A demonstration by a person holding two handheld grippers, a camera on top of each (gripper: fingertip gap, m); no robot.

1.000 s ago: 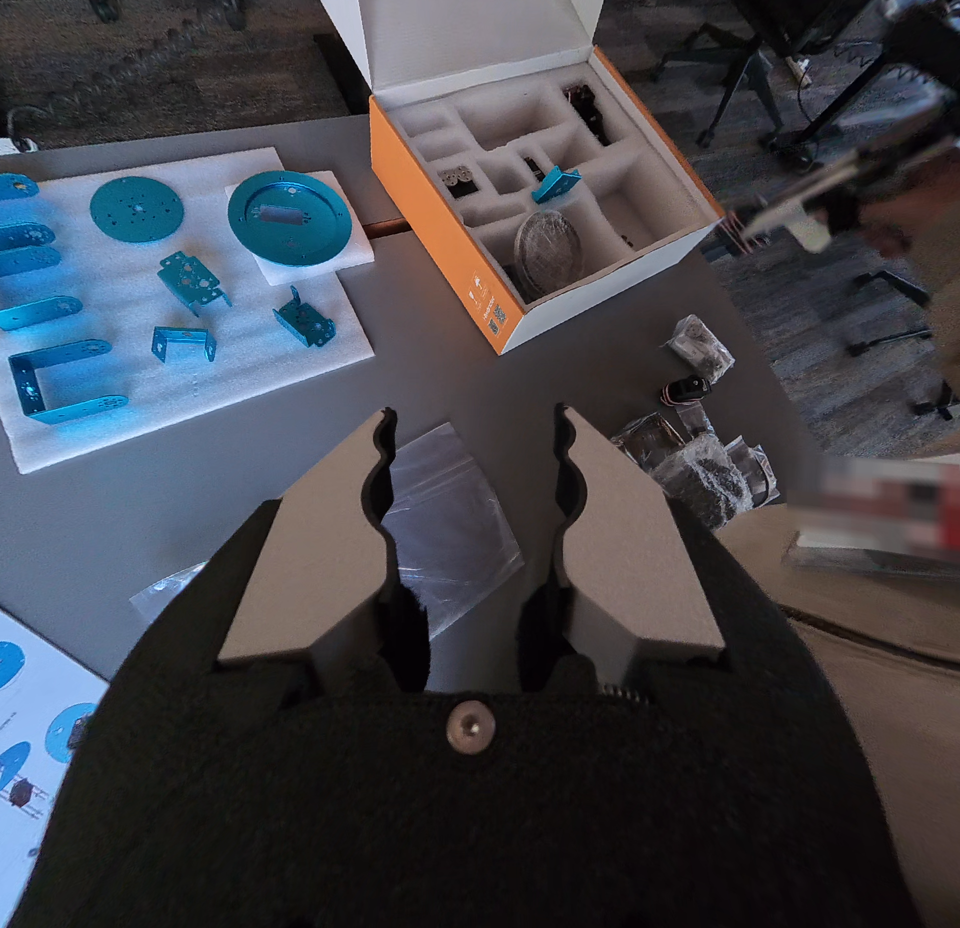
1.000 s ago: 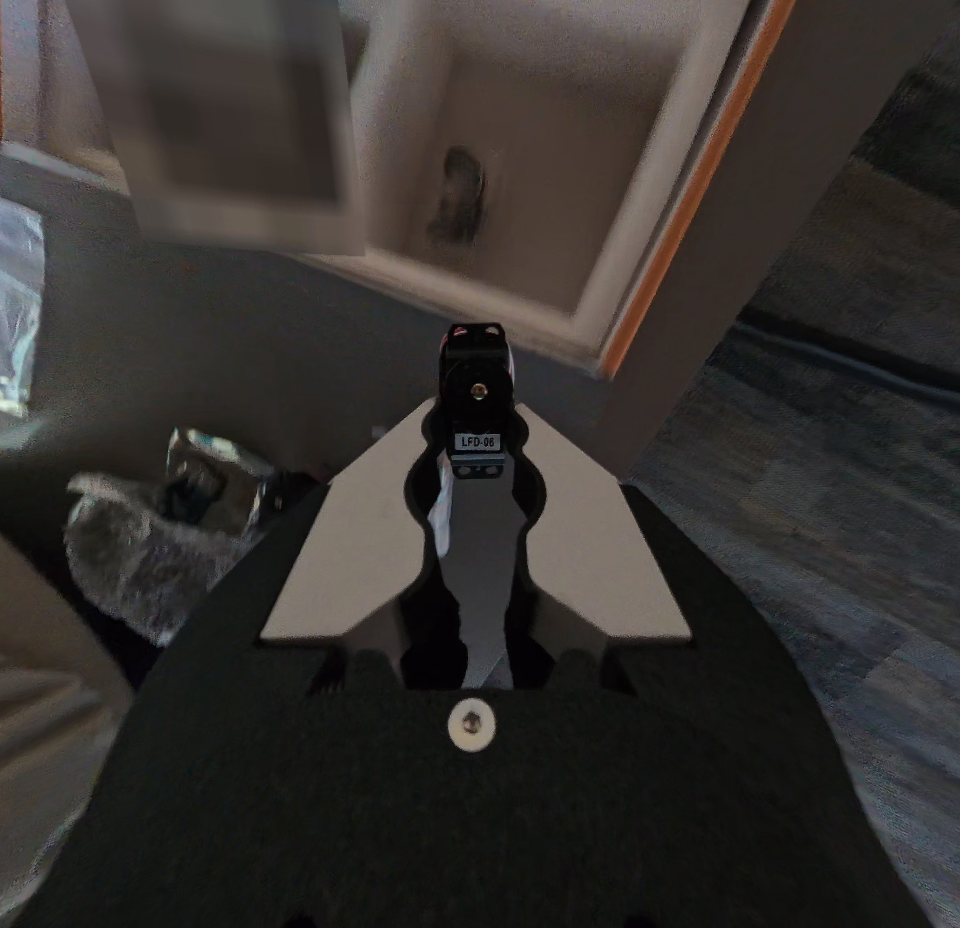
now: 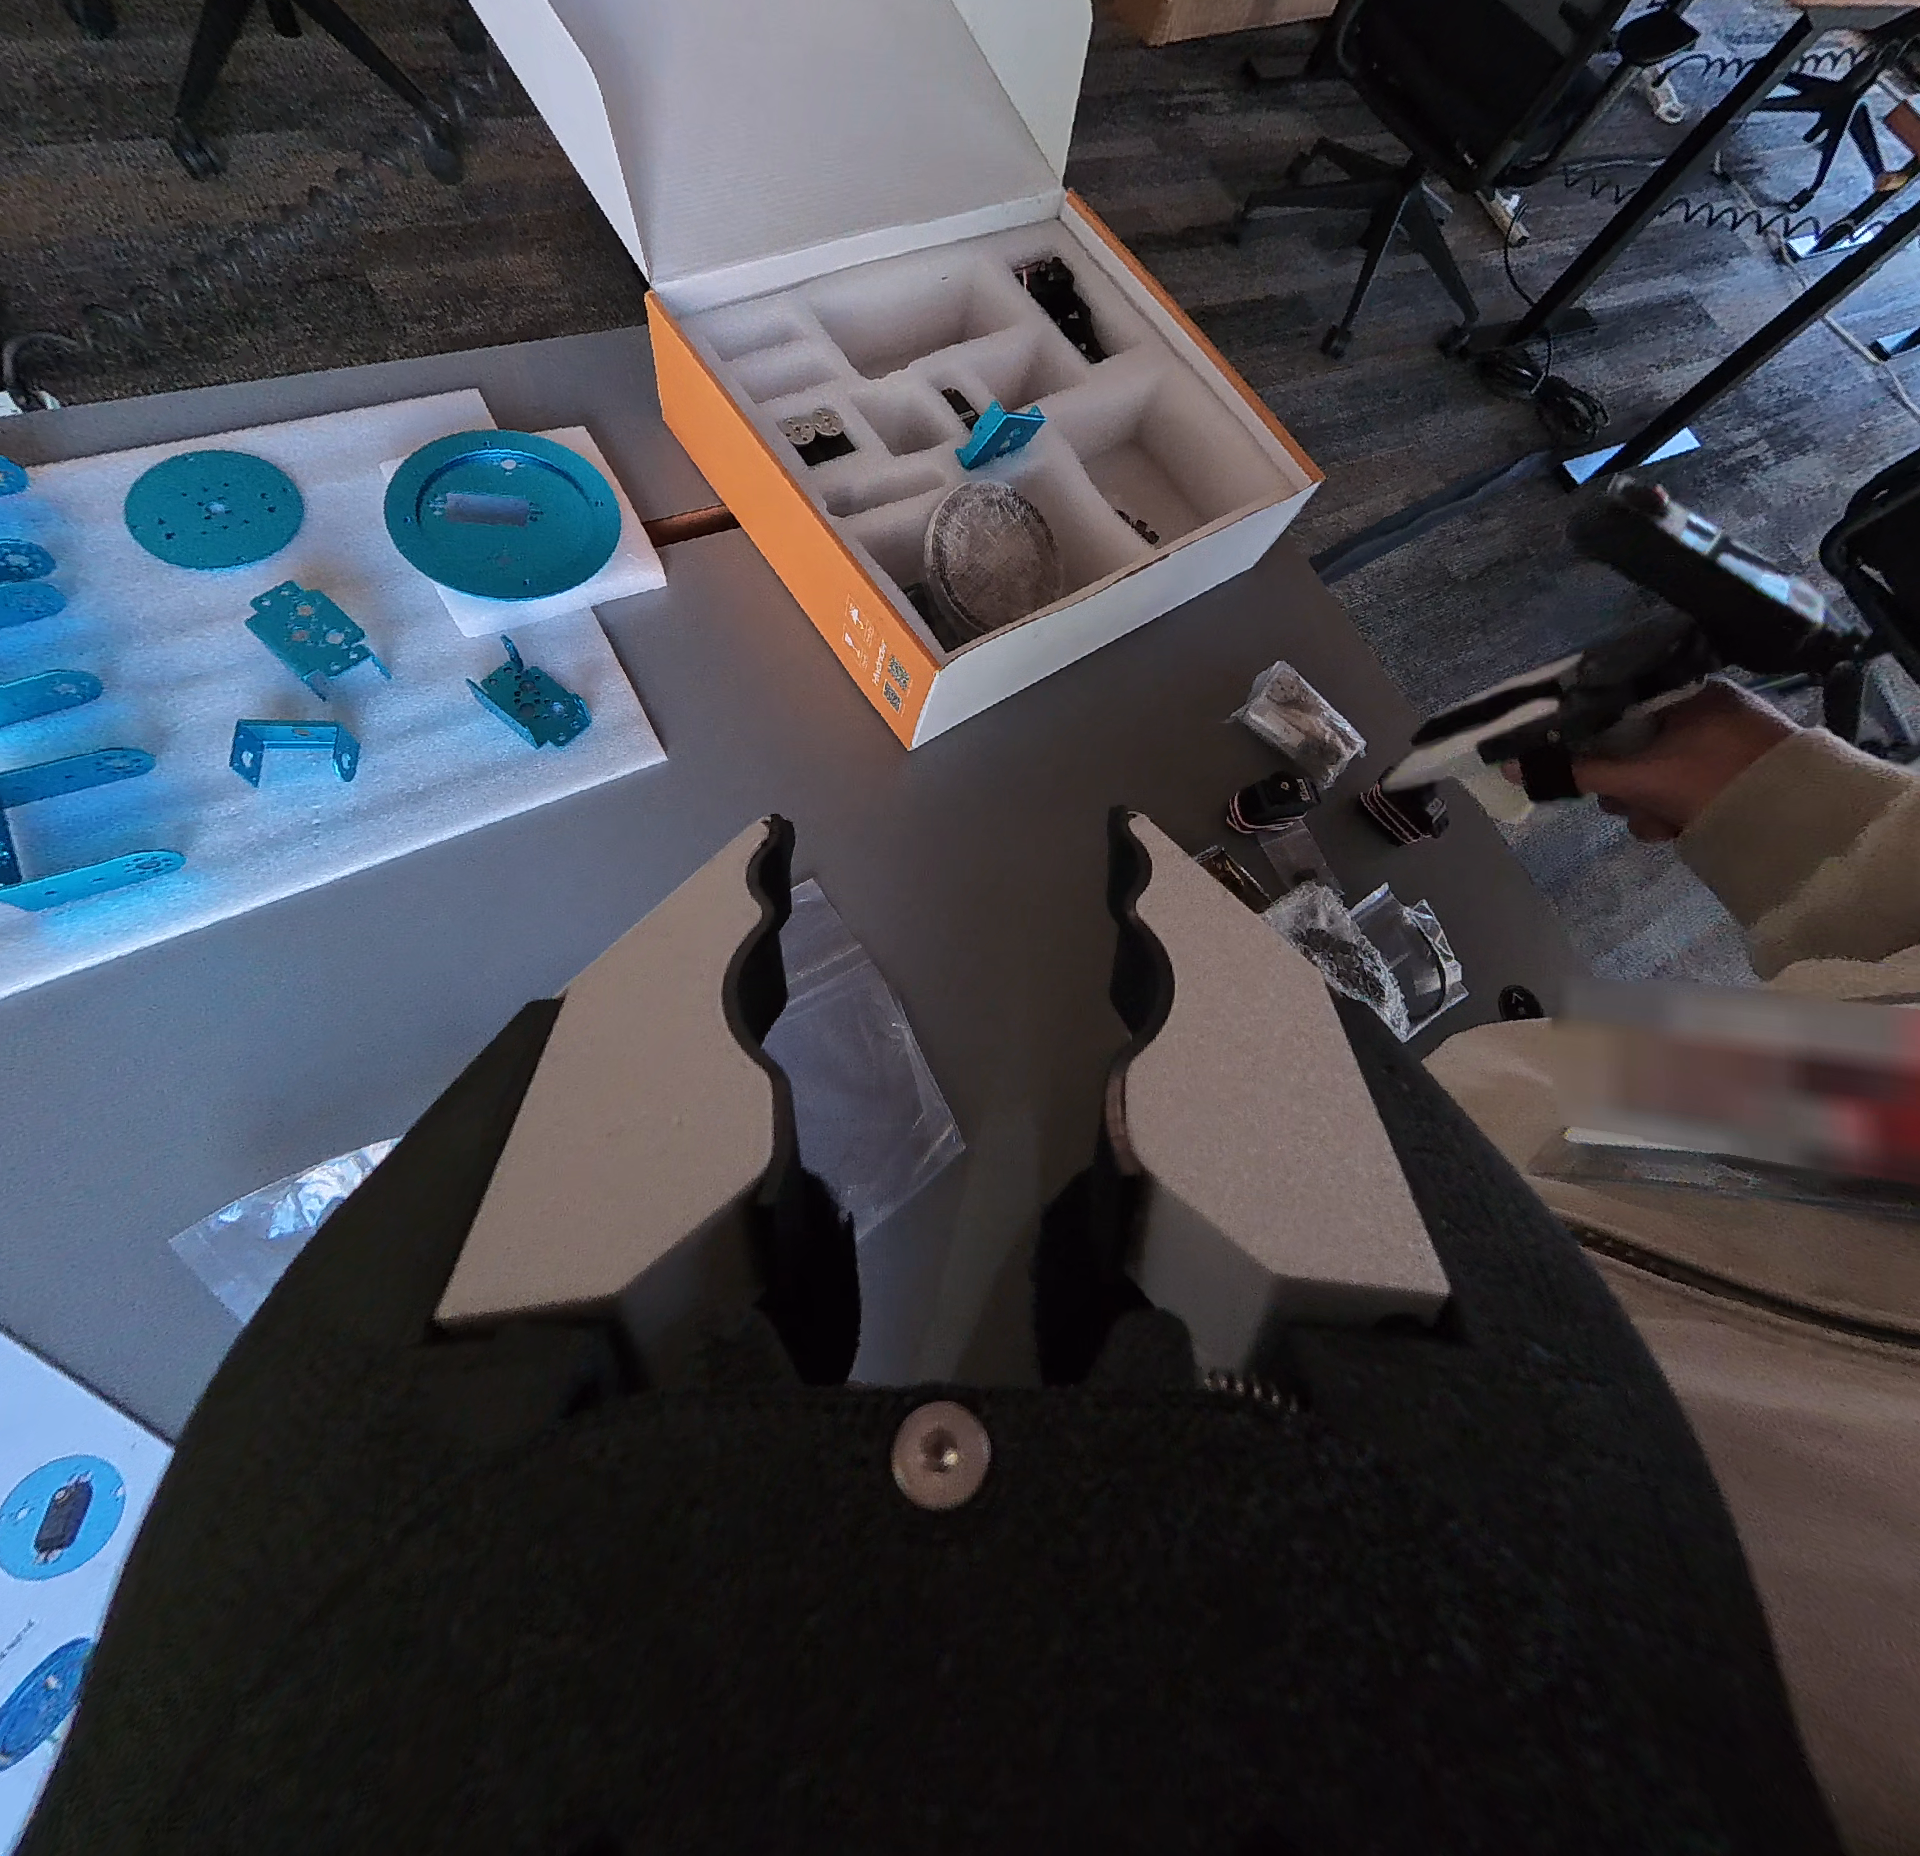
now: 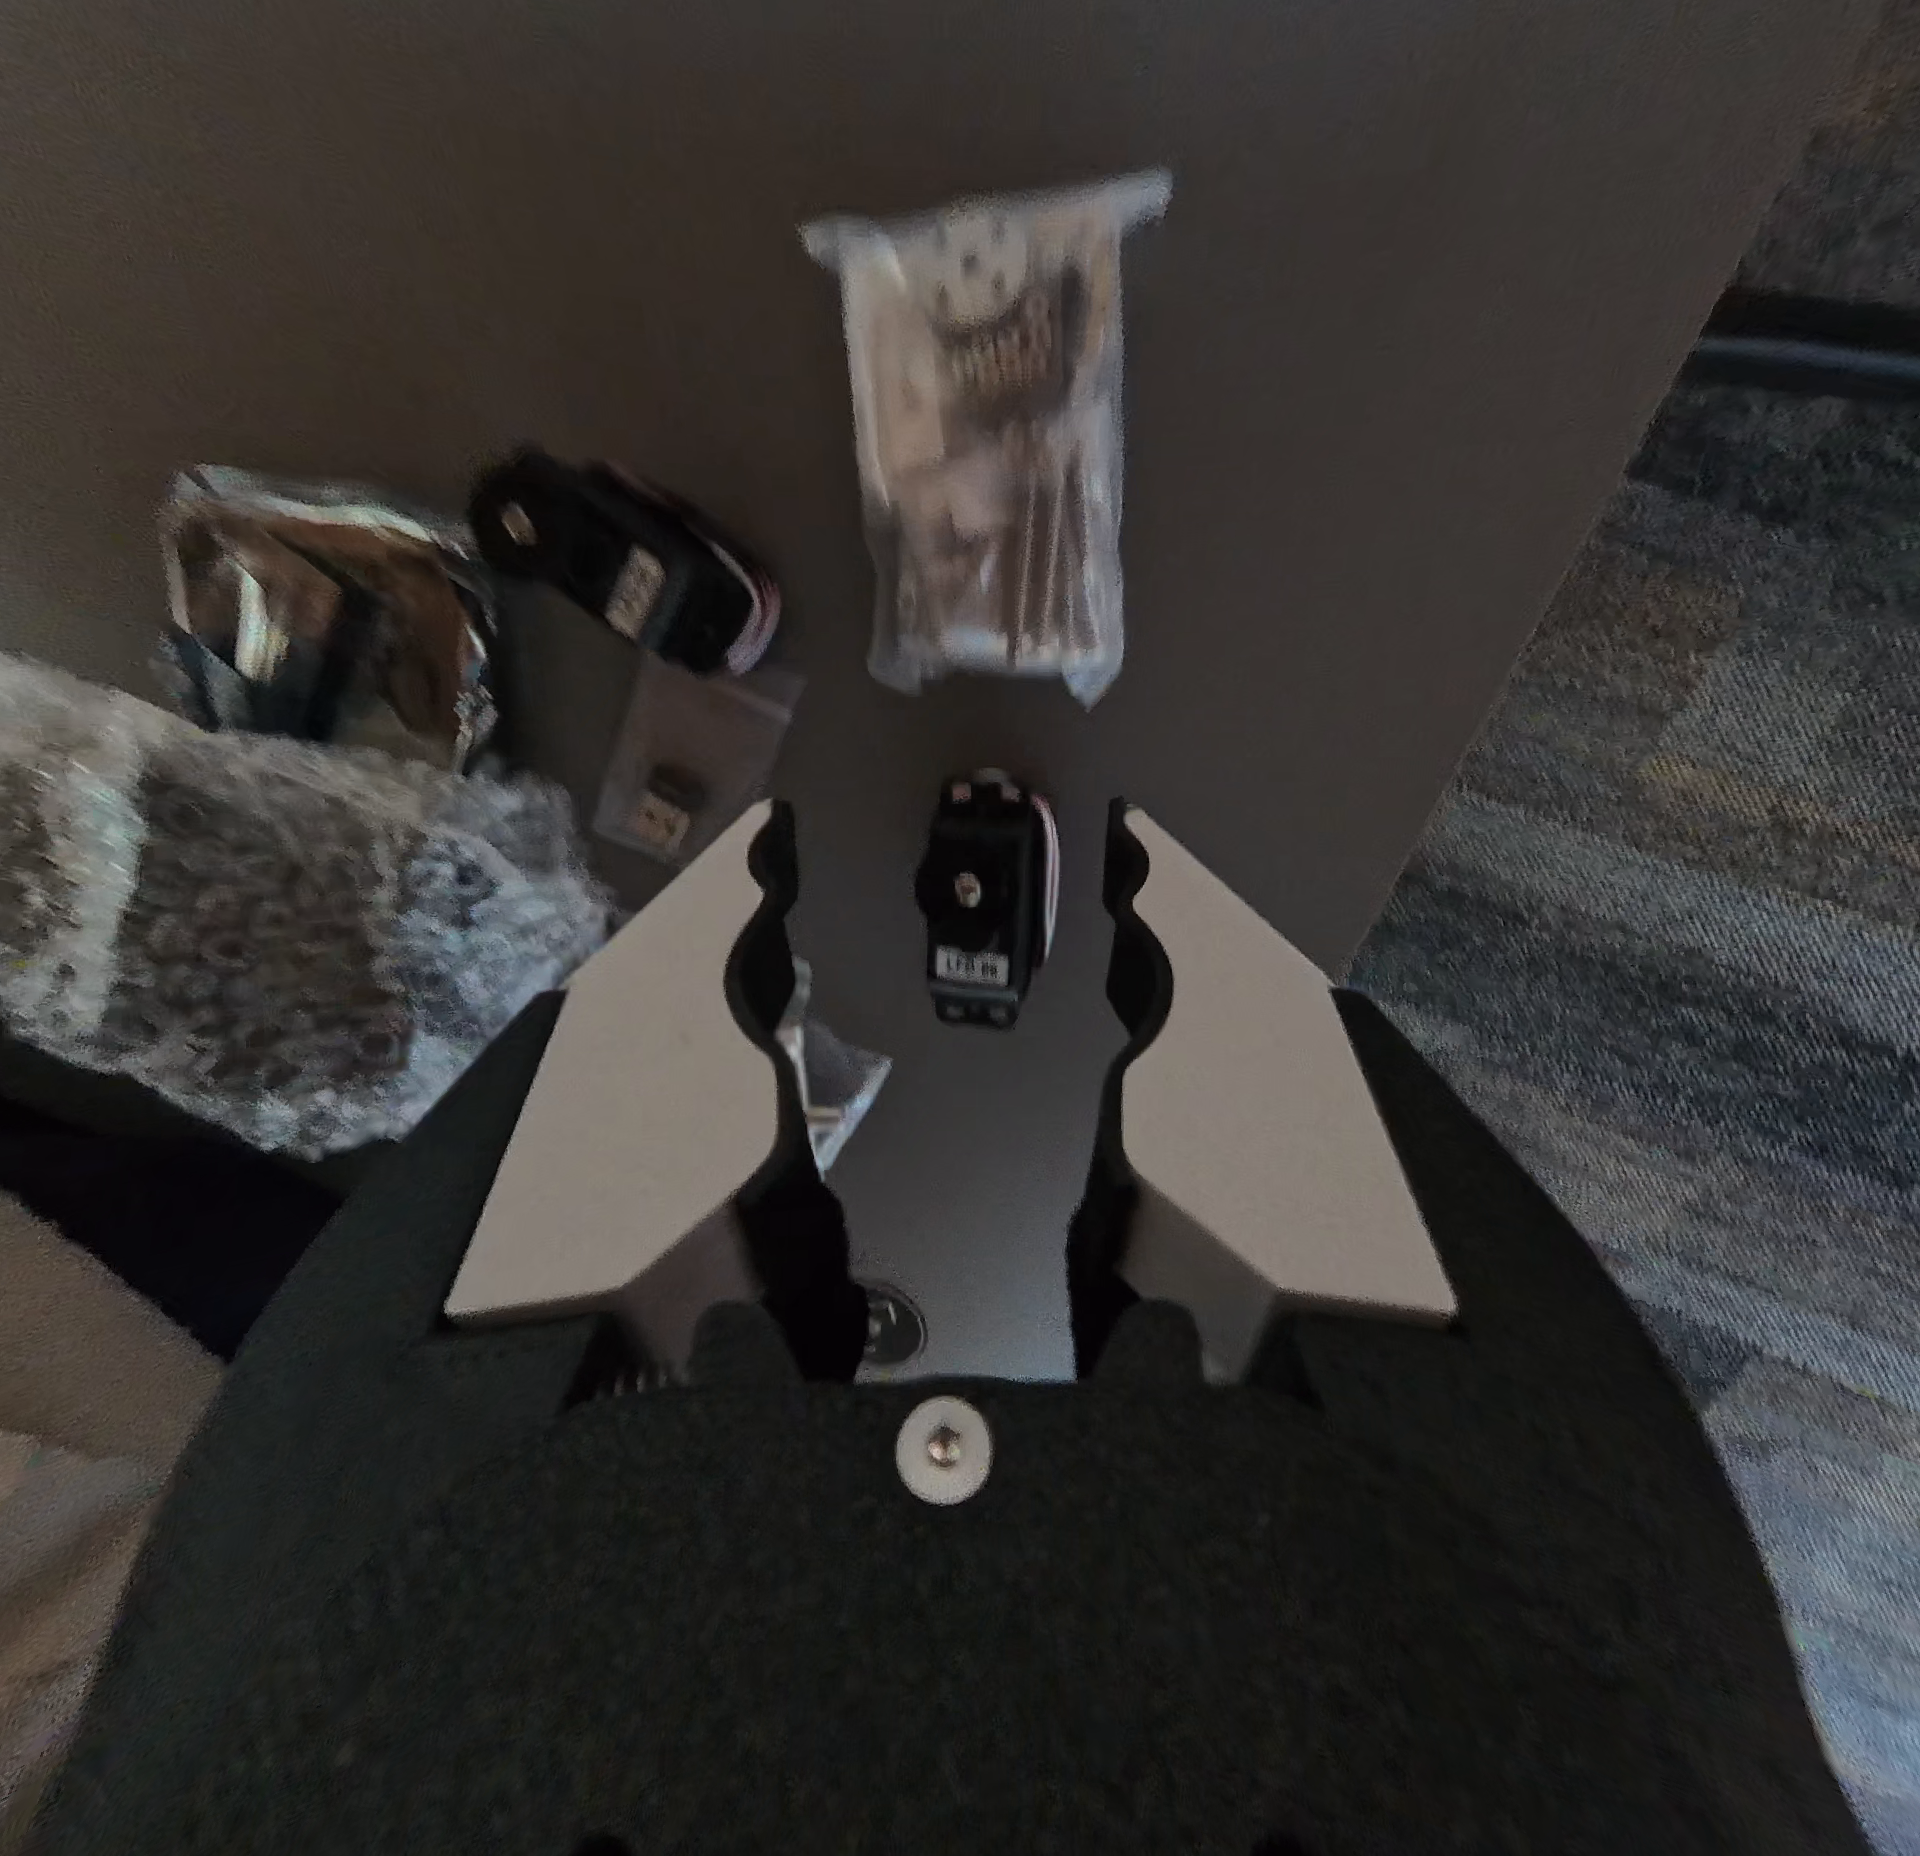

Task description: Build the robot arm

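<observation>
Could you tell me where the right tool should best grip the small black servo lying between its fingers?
Probably across the black servo's long flat sides, coming straight down from above: it lies on the grey table, lengthwise between the open right tool, wires along its right flank.

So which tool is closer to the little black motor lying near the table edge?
Right. The right tool hangs open just above the little black motor, fingers either side. The left tool is farther off, open over a clear plastic bag.
</observation>
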